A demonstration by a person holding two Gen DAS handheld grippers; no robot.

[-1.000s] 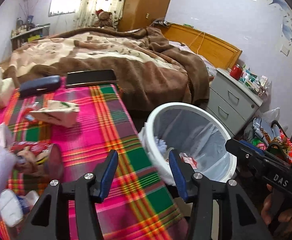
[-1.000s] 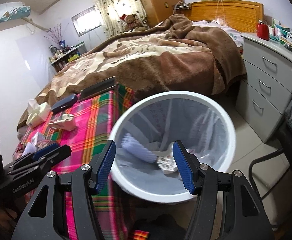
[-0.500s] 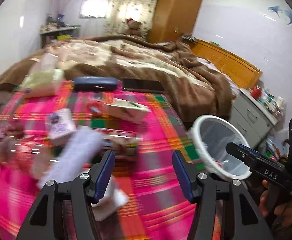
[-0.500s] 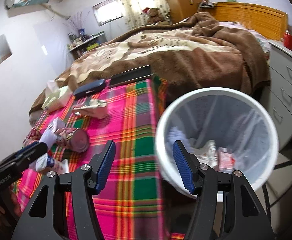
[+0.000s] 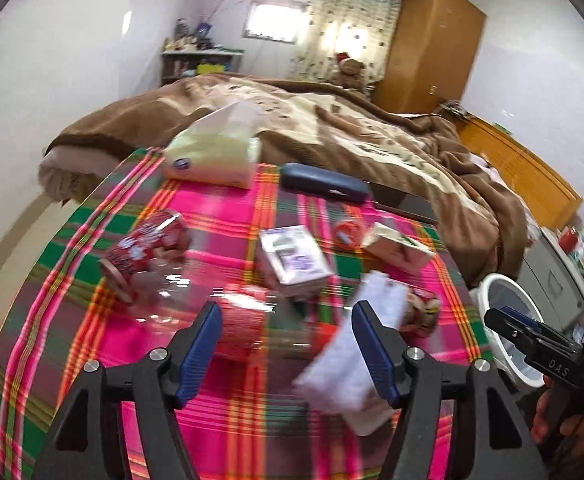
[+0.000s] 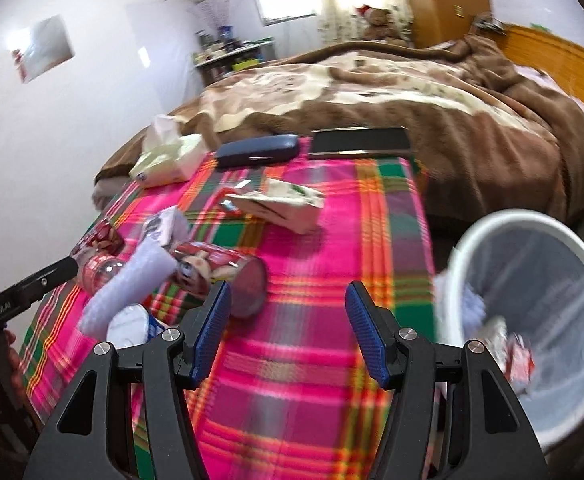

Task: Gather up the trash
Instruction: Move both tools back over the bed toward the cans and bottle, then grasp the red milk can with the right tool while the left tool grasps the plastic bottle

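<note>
The left gripper (image 5: 283, 344) is held over the plaid cloth (image 5: 219, 208) with its jaws apart; they have just been opening, and nothing is pinched between them, though a blurred red can (image 5: 239, 328) and a white wrapper (image 5: 352, 364) are seen on the cloth beyond the pads. The right gripper (image 6: 287, 328) is likewise spread and empty above a bare stretch of the cloth (image 6: 332, 240). The trash is scattered over the cloth: a tipped red can (image 6: 219, 272) just beyond the right gripper's left pad, a white wrapper (image 6: 127, 288) touching it, a round white tub (image 6: 129, 326) nearer the camera, a small purple-and-white box (image 5: 292, 260), a crushed carton (image 6: 279, 204), and another red can (image 5: 147, 244) lying on its side. A tissue pack (image 5: 215, 156), a dark case (image 6: 257, 150) and a black flat thing (image 6: 360, 142) are found at the far edge, next to the bed (image 6: 412, 92). The white bin (image 6: 532, 312) is seen off the cloth's right side, lined with a clear bag, with some scraps already inside. A hand (image 5: 564, 420) is seen on the right gripper's grip.
</note>
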